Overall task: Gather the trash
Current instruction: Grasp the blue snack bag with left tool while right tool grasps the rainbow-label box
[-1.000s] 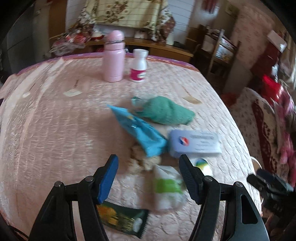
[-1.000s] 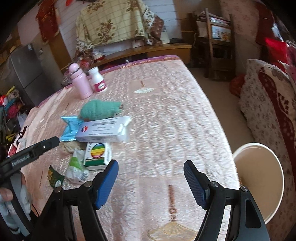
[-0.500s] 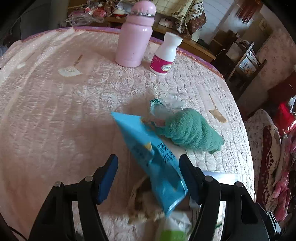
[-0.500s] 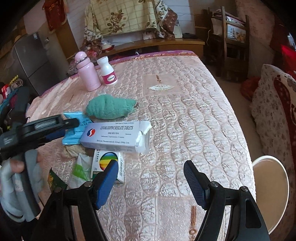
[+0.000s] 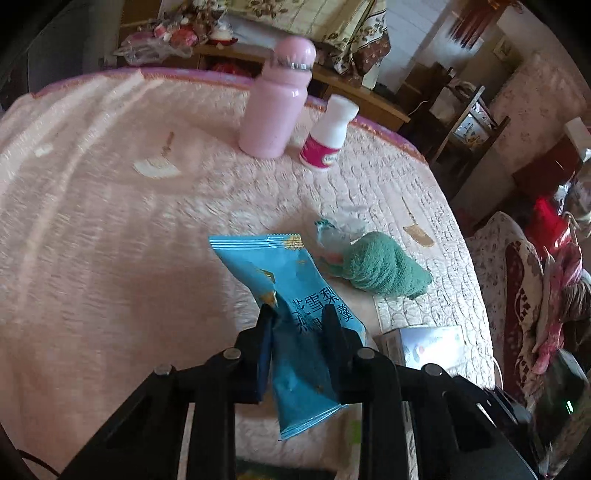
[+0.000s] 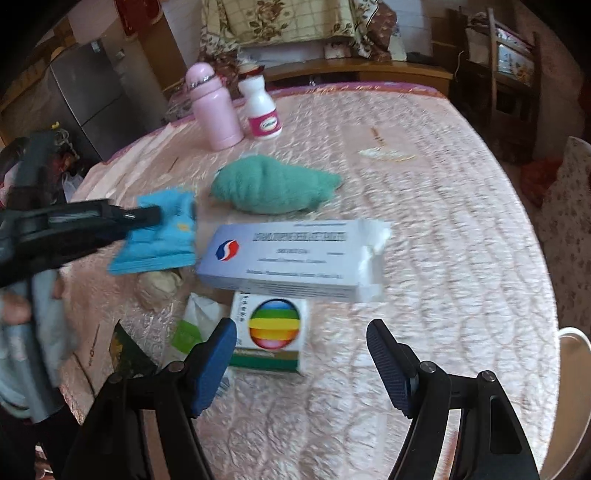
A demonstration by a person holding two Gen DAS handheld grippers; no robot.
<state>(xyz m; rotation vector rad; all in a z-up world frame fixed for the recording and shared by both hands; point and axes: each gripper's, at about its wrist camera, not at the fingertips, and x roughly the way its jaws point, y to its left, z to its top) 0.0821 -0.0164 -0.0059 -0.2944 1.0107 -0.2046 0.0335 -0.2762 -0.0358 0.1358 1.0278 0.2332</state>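
The left tongs (image 5: 297, 325) are clamped on the blue snack wrapper (image 5: 295, 314), lifting the first piece. The right tongs (image 6: 301, 365) hover apart above the rainbow-logo box (image 6: 271, 334); the medicine carton (image 6: 291, 254), crumpled tissue (image 6: 159, 288) and remaining wrappers lie uncollected on the bed (image 6: 443, 240).

A pink flask (image 5: 275, 103) is seen standing upright near the far edge of the surface (image 5: 92, 229), which is covered by a quilted pink cloth. Just beside it, to the right, a white bottle (image 5: 328, 136) with a pink label is set upright. A rolled green towel (image 5: 384, 269) is laid on its side nearer the middle, well apart from the two containers. Beyond the far edge, a wooden shelf (image 6: 362, 72) is seen, and a floral blanket (image 6: 280, 18) is draped above it. A grey fridge (image 6: 85, 96) is seen at the left in the right wrist view, and a wooden chair (image 6: 513, 70) at the right.
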